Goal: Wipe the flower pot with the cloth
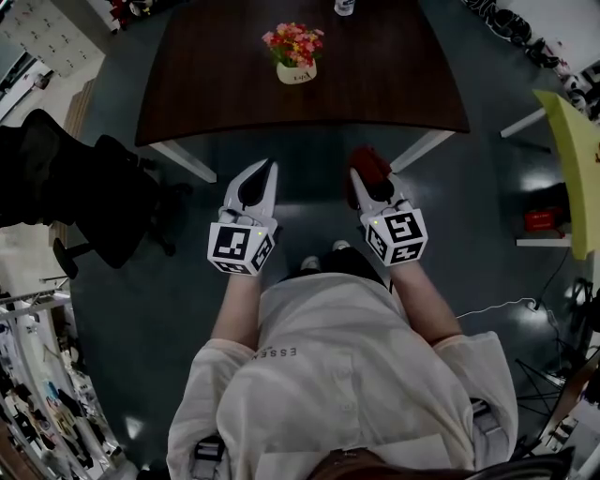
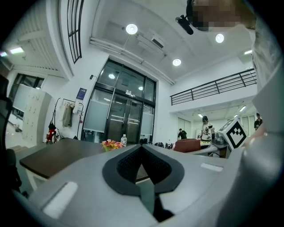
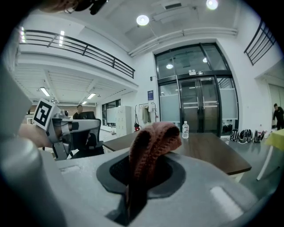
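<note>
One dark worktop (image 1: 375,94), far edge cut off by the frame top. One black chair (image 1: 56,178) at left, partly cropped. Two tongs: left tongs (image 1: 268,169) closed, empty. Right tongs (image 1: 362,184) clamped on one reddish cloth (image 1: 369,165), which hides their tips. One flower pot (image 1: 296,72) on the worktop, well apart from the cloth, blooms covering its rim. One bottle (image 1: 344,6), only the base in frame.

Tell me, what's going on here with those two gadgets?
A person stands a little short of the table, a hand-held gripper in each hand. The right hand-held gripper is shut on a reddish cloth; the left hand-held gripper is shut and empty. The flower pot sits on the table, not yet touched, so wiping hasn't begun.
</note>
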Demonstrator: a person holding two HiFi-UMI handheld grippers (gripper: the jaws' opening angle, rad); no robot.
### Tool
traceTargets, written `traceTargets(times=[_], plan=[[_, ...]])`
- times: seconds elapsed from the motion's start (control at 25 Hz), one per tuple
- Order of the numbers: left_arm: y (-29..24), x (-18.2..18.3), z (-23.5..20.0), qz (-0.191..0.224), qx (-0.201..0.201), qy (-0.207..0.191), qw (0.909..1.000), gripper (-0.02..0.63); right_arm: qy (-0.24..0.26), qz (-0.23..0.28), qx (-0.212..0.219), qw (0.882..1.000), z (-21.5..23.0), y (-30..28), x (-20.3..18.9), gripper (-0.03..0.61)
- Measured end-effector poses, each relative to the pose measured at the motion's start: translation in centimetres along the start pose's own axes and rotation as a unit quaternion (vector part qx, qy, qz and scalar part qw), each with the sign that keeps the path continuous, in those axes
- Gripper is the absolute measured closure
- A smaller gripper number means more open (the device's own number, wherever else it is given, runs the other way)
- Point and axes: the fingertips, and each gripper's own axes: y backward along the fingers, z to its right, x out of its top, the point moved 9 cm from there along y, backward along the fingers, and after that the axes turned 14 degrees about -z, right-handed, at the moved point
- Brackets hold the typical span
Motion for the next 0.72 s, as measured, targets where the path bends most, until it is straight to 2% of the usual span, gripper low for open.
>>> traceTargets(times=[0.4,0.6,0.72], plan=[[-2.4,-0.6,-2.4,-0.01,0.005,0.017,0.9998,0.603,-0.033,-0.006,0.005,0.999,2.0,-2.5,0.0,0.531],[-6.3,-0.6,-4.3,-0.032,0.012,0.013,0.9993,0.603,-0.046,-0.022,0.018,0.999,5.2,-7.1,0.8,0.531],[-9.8,0.4,-6.8,-0.01,0.0,0.014,0.9998,0.597,-0.053,-0.03,0.024,0.998,8.0,-11.3,2.5,0.531]])
